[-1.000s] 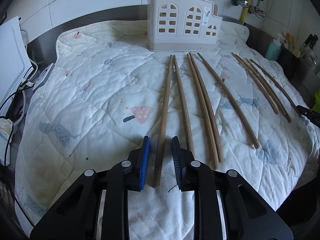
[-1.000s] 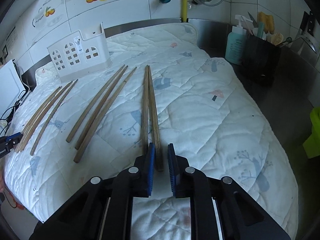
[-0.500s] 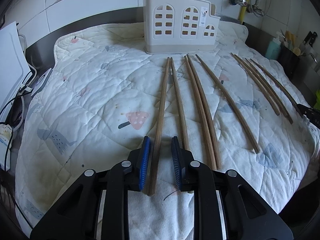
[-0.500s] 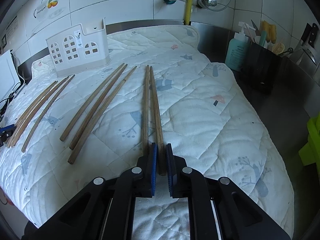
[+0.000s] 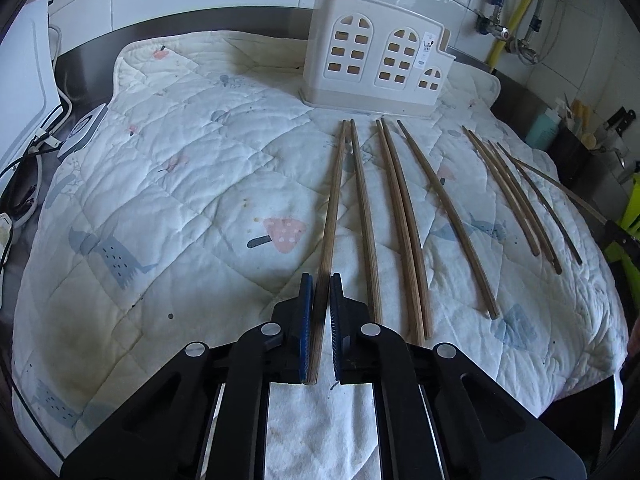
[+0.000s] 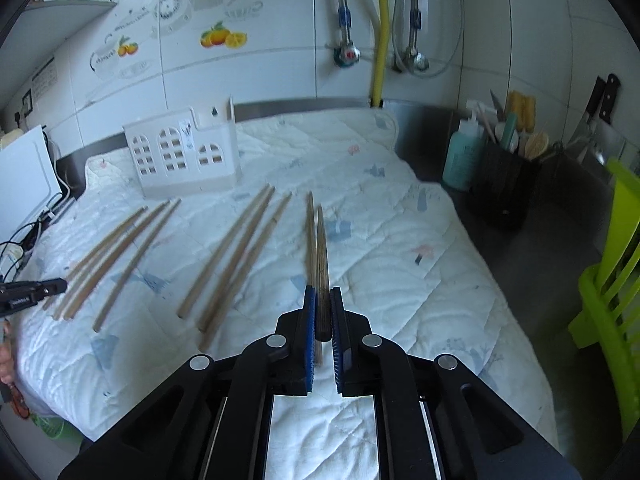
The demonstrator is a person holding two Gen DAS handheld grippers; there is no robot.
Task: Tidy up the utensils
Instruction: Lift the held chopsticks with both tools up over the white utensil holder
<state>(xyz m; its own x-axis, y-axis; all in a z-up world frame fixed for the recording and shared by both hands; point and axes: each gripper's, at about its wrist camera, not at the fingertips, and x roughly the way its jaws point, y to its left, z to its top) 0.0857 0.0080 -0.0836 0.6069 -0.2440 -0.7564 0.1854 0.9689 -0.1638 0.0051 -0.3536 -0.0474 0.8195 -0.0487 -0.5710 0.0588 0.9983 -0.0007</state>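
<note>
Several long wooden chopsticks lie in a row on a white quilted cloth [image 5: 192,184]. My left gripper [image 5: 319,280] is shut on the leftmost chopstick [image 5: 333,200], which still rests on the cloth. My right gripper [image 6: 323,294] is shut on the rightmost chopstick [image 6: 321,248] and holds it lifted, its far end raised off the cloth, above its neighbour [image 6: 309,216]. A white utensil holder with arched windows [image 5: 376,64] stands upright at the far edge of the cloth; it also shows in the right wrist view [image 6: 182,156].
A black caddy of kitchen tools [image 6: 508,172] and a teal bottle [image 6: 460,160] stand on the steel counter at right. A green rack [image 6: 612,264] sits at the right edge. Cables and a white board [image 5: 24,92] lie at left. Tiled wall with pipes behind.
Both grippers have closed on their chopsticks. The right gripper has risen and tilted up, lifting its chopstick off the cloth. The left gripper moved forward along its chopstick.
</note>
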